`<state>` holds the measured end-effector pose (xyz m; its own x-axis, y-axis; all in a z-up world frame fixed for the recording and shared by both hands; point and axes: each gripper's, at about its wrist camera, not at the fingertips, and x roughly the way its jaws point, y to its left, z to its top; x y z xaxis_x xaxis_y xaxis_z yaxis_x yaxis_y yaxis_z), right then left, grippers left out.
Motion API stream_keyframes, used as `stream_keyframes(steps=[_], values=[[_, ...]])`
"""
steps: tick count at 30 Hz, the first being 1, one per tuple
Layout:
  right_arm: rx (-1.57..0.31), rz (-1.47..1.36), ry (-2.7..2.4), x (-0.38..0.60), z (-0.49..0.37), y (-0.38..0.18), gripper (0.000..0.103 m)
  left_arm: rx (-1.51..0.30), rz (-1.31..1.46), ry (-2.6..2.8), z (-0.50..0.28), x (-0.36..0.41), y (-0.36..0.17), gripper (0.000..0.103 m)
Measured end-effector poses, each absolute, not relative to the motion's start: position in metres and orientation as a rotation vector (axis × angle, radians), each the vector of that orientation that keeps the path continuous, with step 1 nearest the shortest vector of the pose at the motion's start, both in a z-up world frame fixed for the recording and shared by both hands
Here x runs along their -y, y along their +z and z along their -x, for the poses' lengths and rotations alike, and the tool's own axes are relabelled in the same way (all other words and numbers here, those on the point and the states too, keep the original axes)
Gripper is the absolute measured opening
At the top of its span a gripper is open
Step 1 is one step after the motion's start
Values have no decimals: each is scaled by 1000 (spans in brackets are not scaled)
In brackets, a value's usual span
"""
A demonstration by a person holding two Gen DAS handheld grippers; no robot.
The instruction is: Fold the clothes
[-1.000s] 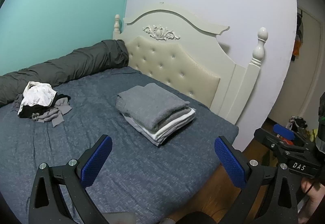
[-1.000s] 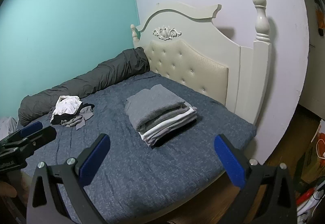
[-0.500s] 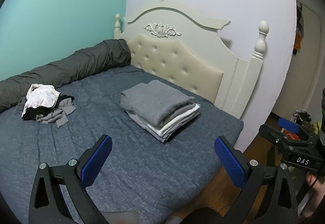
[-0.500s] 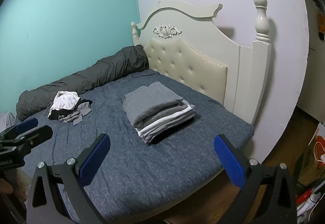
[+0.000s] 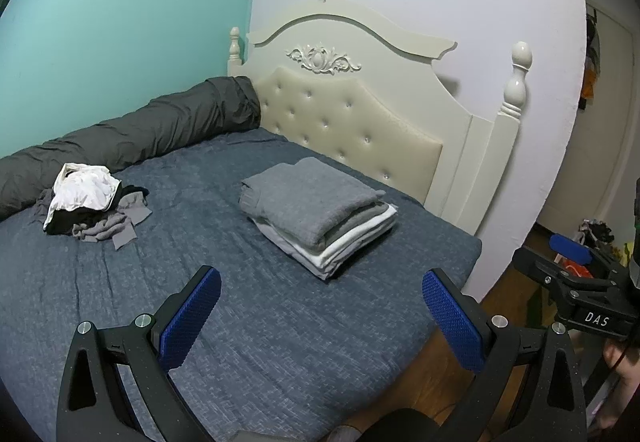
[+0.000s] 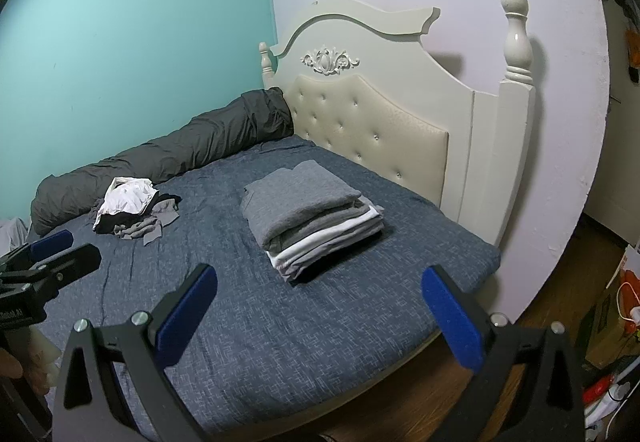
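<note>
Left gripper [image 5: 320,316]: jaws spread wide, nothing held, raised above the bed [image 5: 280,342]. Right gripper [image 6: 320,314]: likewise wide apart and empty. Stack of folded clothes [image 5: 318,211]: set near the headboard [image 5: 352,121]. Heap of unfolded clothes [image 5: 94,203]: placed well apart, beside the rolled grey duvet [image 5: 132,133].

Bed [image 5: 280,322], blue-grey cover: folded stack [image 5: 316,209] near headboard; loose clothes heap [image 5: 92,205] left; dark rolled duvet [image 5: 140,129] far edge.
</note>
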<state>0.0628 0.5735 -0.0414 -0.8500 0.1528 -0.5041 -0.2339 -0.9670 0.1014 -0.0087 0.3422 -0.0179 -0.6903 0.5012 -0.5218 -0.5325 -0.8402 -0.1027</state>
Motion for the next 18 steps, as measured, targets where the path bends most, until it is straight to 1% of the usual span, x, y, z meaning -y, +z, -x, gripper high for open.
stream_keyframes(steps=[18], values=[[-231, 754, 2839, -572, -61, -42, 102, -75, 732, 2465, 9, -340, -20, 103]])
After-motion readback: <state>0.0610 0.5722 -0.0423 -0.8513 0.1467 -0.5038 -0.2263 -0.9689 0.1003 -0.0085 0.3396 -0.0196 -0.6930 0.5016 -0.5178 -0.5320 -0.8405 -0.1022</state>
